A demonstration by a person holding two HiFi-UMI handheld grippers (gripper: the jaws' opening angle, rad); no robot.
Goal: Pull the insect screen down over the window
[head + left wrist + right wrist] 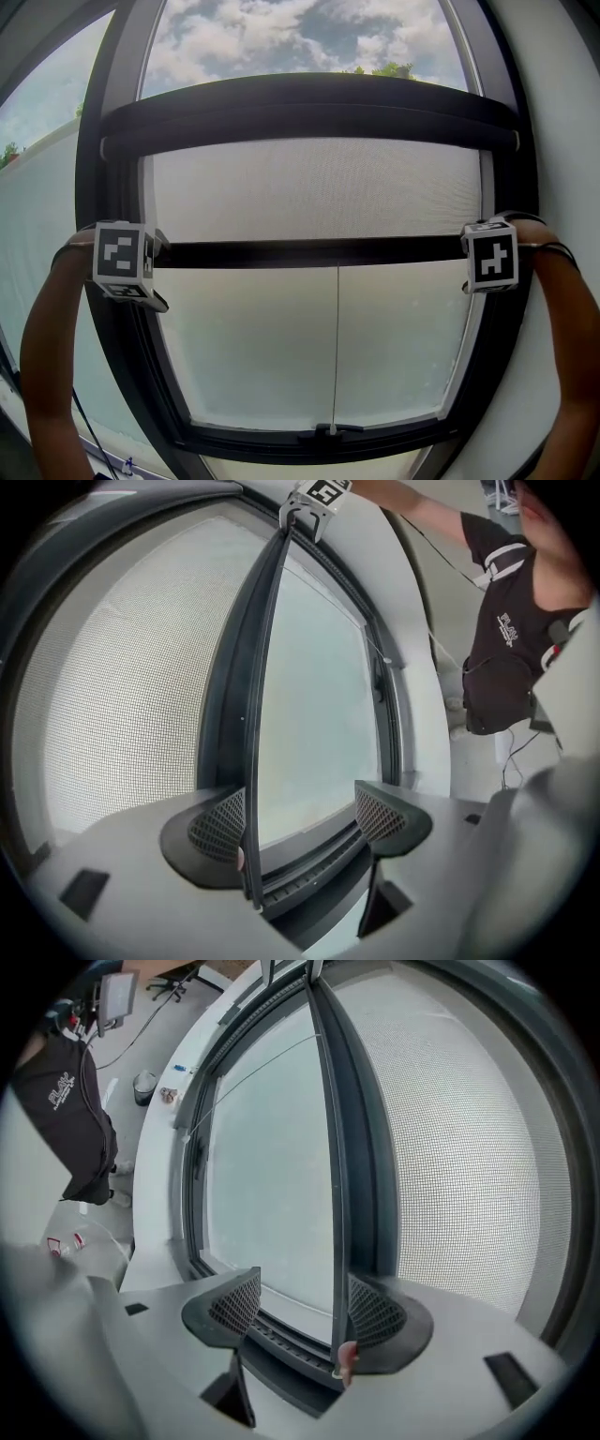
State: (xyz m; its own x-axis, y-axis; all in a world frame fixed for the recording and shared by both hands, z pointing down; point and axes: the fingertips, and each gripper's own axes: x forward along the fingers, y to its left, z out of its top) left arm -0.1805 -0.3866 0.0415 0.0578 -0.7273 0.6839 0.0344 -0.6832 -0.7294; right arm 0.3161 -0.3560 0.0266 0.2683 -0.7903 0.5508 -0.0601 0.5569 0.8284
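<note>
Midway down the dark window frame (112, 159), the black bottom bar (319, 251) of the grey mesh screen (319, 187) lies, apparently unclamped, between the wide jaws of left gripper (300, 822) and right gripper (300, 1309), so it may slip.

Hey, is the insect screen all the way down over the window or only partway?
Partway. The screen ends at its bottom bar, mid-window; bare glass lies below.
</note>
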